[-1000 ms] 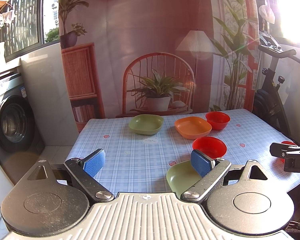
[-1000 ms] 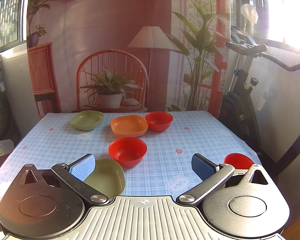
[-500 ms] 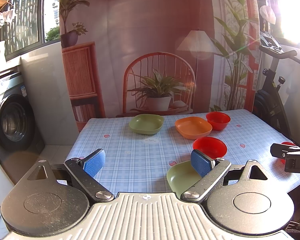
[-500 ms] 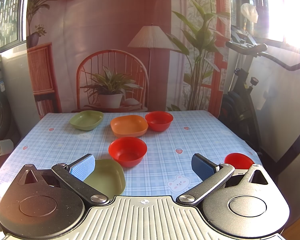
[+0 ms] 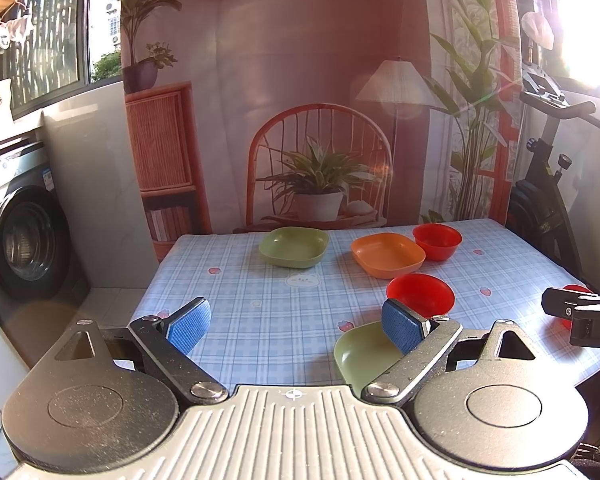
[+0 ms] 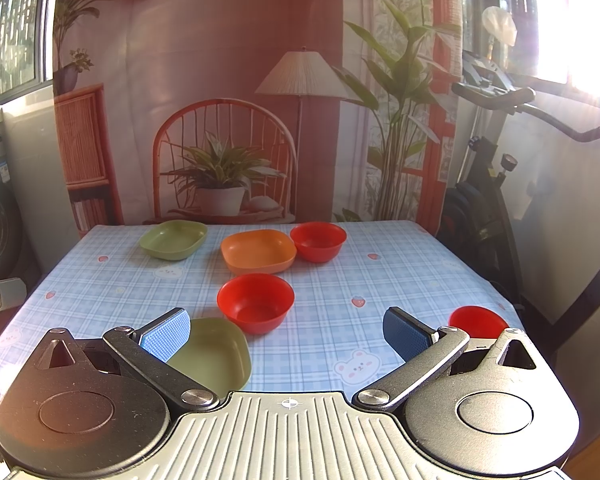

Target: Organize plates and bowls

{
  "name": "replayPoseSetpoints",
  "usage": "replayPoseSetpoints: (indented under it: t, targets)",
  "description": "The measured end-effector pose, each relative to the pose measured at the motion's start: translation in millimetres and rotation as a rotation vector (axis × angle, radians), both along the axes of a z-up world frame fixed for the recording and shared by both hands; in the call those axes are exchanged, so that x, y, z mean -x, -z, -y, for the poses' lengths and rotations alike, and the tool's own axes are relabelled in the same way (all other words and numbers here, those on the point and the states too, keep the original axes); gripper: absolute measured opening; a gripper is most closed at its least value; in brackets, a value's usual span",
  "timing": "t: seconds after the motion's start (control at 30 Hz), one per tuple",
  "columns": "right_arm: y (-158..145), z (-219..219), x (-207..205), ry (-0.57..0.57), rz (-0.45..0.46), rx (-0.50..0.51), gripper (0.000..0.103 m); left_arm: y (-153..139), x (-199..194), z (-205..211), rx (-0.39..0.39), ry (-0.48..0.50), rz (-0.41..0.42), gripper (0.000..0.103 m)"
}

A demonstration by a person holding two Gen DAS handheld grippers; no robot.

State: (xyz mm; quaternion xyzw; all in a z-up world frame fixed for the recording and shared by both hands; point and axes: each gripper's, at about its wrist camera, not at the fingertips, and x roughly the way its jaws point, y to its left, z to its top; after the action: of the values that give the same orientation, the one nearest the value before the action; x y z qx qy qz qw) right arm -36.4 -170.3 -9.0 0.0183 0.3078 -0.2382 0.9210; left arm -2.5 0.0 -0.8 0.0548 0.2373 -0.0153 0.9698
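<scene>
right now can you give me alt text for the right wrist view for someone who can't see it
The open right hand-held gripper hovers at the near edge of a blue checked tablecloth-covered table. On it are three round red plastic bowls, two squarish green plastic plates and one squarish orange plastic plate.
</scene>
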Motion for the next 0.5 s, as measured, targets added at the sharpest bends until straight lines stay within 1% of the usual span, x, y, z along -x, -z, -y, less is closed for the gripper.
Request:
replayPoseSetpoints:
  t: [0.2,0.4,0.5]
  targets:
    - [1.6,0.3,-0.4,-0.001,-0.001,-0.001,0.103,0.2,-0.8,3.8,0.0,0.0,-0.001,0.094]
    - [2.4,-4.4,1.5,-0.002,-0.003,-0.008,0.103,2.1,-3.0,-2.8,0.002,-0.006,-0.007,0.094]
    - [5.2,1.8,-1.9,-0.004,-0.007,-0.02,0.103,2.5,-3.0,-1.2,0.003,-0.008,-0.014,0.095]
